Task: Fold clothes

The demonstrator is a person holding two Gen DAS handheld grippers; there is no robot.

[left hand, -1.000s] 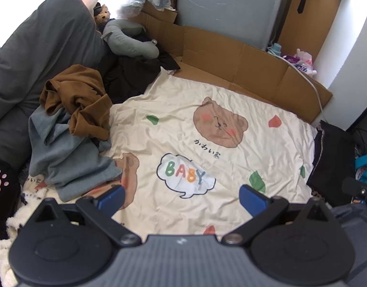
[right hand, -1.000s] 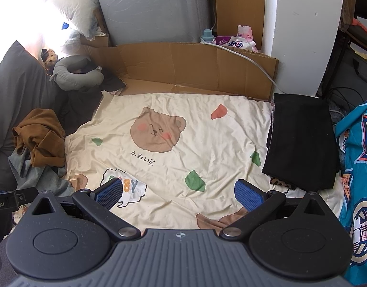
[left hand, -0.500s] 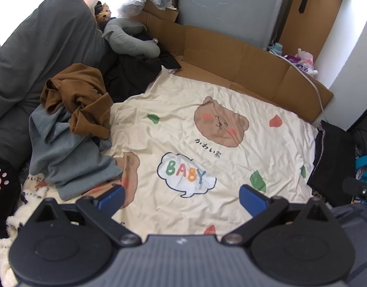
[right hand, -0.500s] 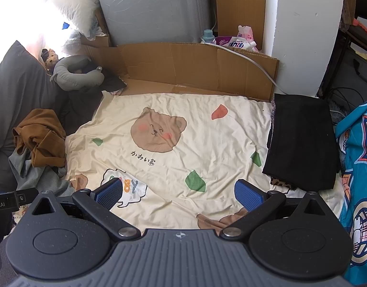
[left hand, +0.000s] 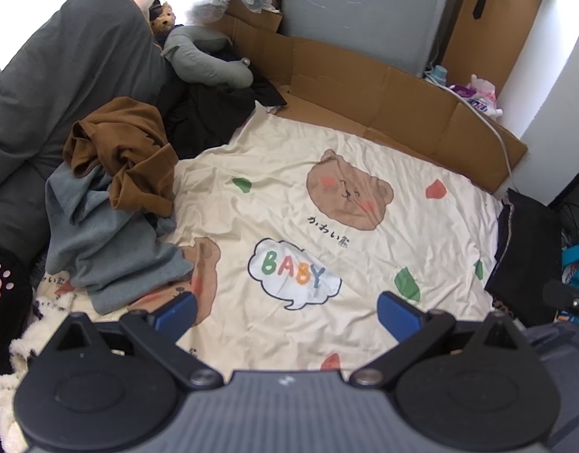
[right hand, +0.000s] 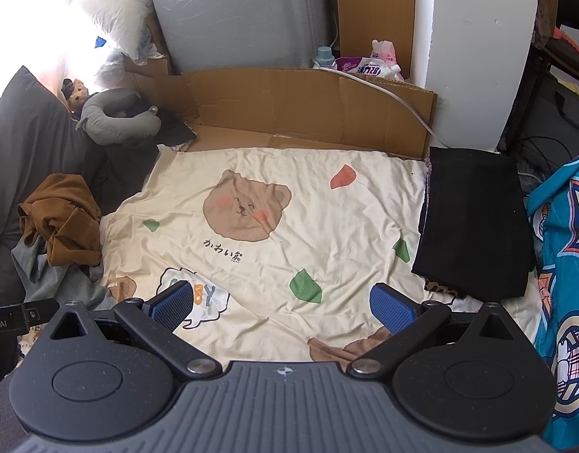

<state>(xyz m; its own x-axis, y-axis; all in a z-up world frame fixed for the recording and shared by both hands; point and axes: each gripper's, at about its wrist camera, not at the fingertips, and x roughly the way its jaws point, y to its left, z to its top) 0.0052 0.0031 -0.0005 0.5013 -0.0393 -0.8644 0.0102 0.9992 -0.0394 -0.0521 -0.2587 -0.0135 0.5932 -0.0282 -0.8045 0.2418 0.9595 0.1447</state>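
A crumpled brown garment lies on a grey-blue garment in a pile at the left edge of a cream bear-print sheet. The pile also shows in the right wrist view. A folded black garment lies at the sheet's right edge, also in the left wrist view. My left gripper is open and empty above the sheet's near part, right of the pile. My right gripper is open and empty above the sheet's near edge.
A dark grey pillow, a grey neck pillow and black cloth lie at the back left. Cardboard lines the far edge, with a white cable and detergent pouch. A blue patterned fabric is at right.
The left gripper's view has shifted slightly, the pile sitting a little lower and nearer. The right gripper has barely moved. Both stay open.
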